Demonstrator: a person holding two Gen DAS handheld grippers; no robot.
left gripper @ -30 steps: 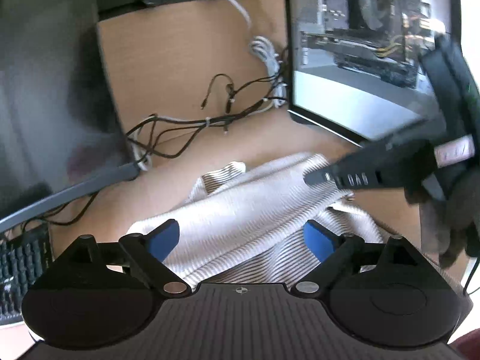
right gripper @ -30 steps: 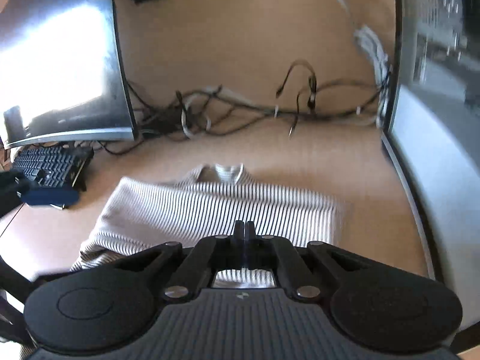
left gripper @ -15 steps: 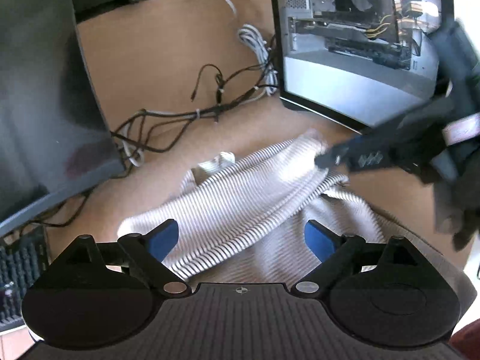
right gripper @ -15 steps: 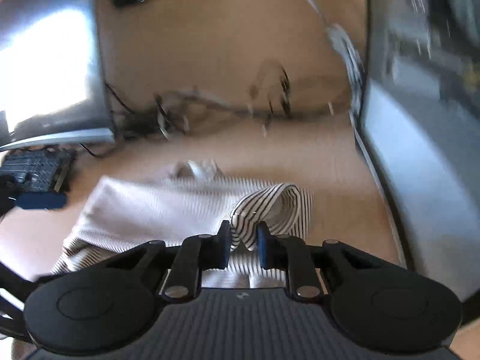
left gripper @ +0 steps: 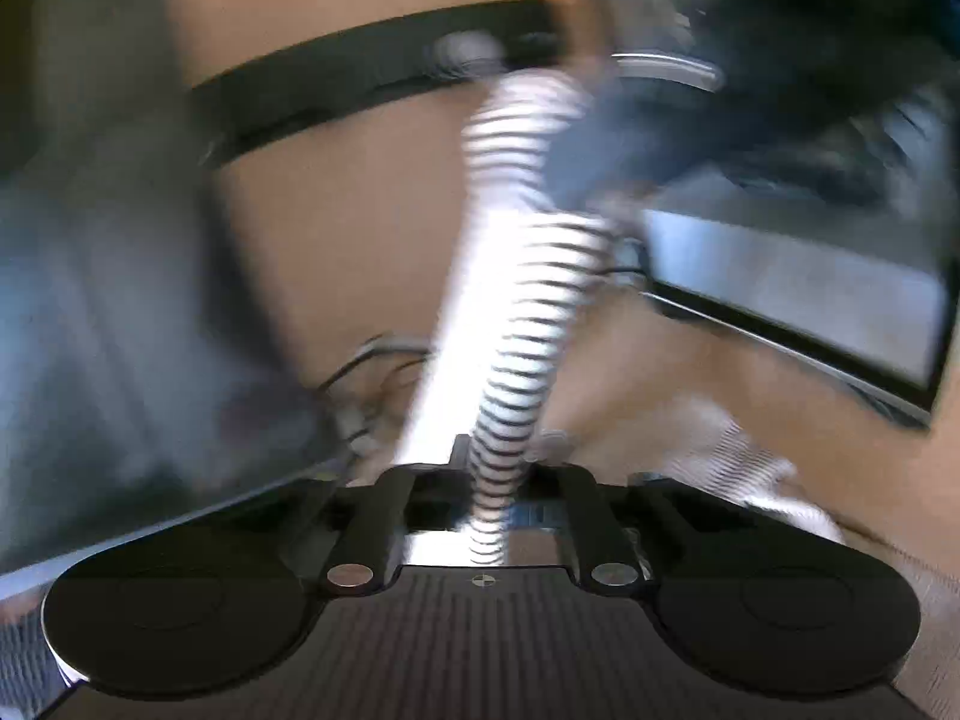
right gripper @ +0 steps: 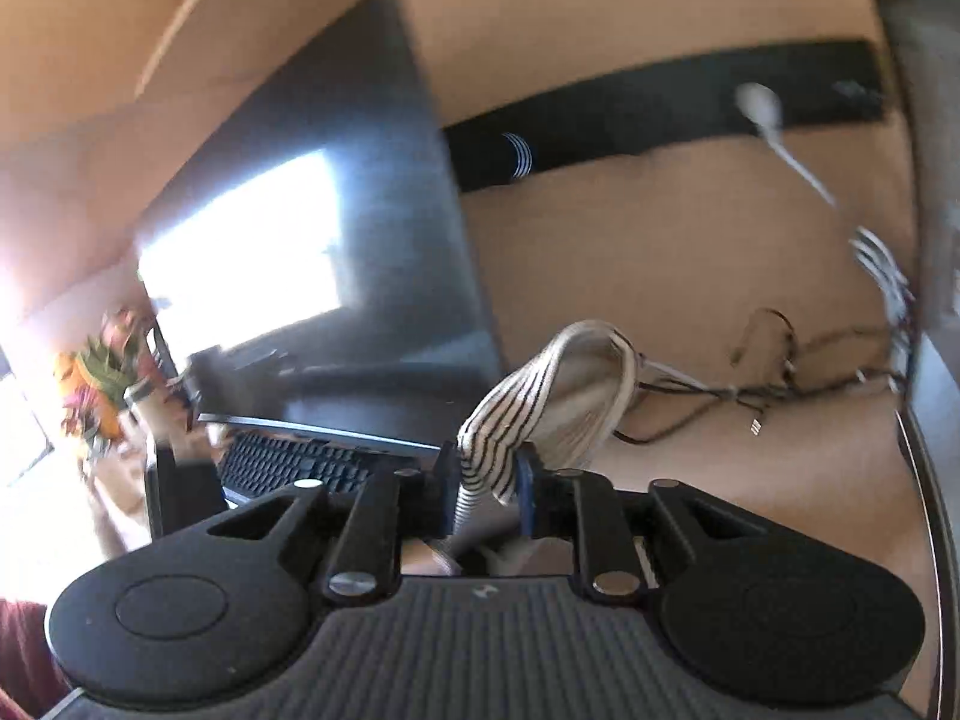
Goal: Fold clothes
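The striped white and black garment is lifted off the wooden desk. In the blurred left wrist view it stretches as a taut band from my left gripper, which is shut on it, up to the right gripper at the top. In the right wrist view my right gripper is shut on a bunched fold of the same garment, which loops up above the fingers. A bit of the cloth still lies low at the right.
A dark monitor stands on the left with a keyboard under it. A computer case stands at the right. Loose cables lie on the desk by the back wall. A black strip runs along the wall.
My left gripper has closed on the garment. Both grippers have risen fast, pulling the garment up off the desk; the right gripper keeps its hold on the fold.
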